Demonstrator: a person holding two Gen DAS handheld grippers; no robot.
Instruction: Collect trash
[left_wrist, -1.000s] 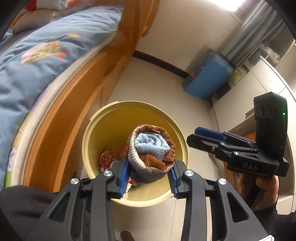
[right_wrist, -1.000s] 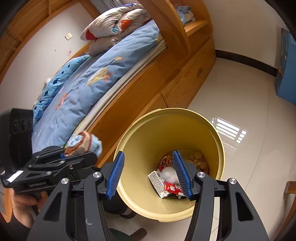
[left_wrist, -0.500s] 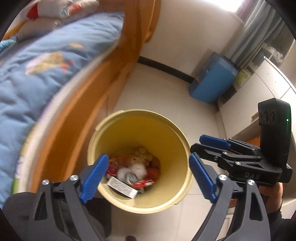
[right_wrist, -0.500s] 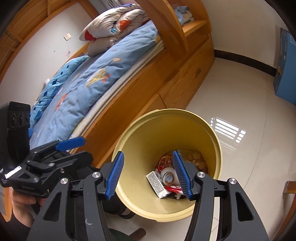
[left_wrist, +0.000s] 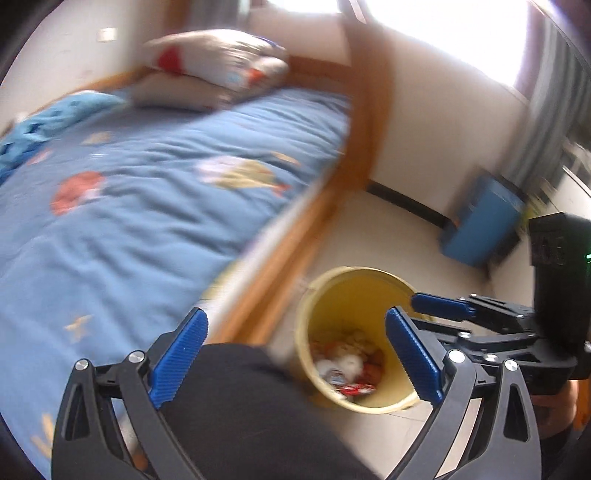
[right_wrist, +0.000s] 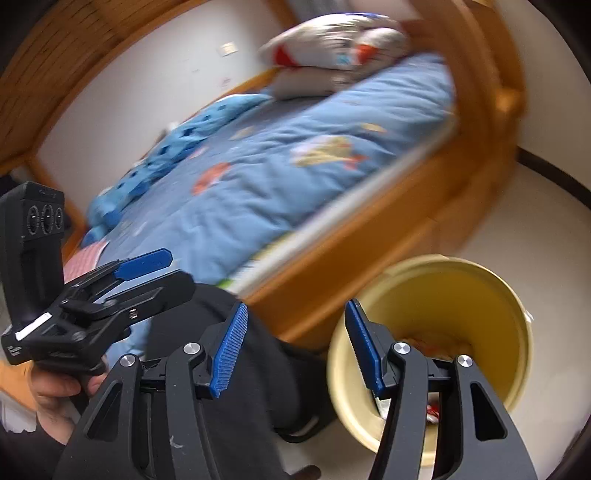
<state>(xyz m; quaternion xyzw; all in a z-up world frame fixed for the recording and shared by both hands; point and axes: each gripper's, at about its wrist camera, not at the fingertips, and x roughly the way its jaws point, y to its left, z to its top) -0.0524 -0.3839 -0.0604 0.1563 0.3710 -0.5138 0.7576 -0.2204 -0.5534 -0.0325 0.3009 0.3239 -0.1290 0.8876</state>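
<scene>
**Both grippers empty above bin**

Yellow trash bin (left_wrist: 369, 295) is standing upright on floor beside wooden bed frame (right_wrist: 388, 229), mouth facing up, wrappers (left_wrist: 351, 369) inside. Left gripper (left_wrist: 297, 360) is opening wide, empty. Right gripper (right_wrist: 295, 350) is hanging part-open, gripping nothing.

Both wrist views overlook bed (left_wrist: 155, 206), bin (right_wrist: 491, 295)

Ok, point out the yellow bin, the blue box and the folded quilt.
yellow bin (left_wrist: 354, 291): left wrist view, inner wall.
blue box (left_wrist: 484, 225): left wrist view, front face.
folded quilt (right_wrist: 332, 48): right wrist view, top fold.
</scene>
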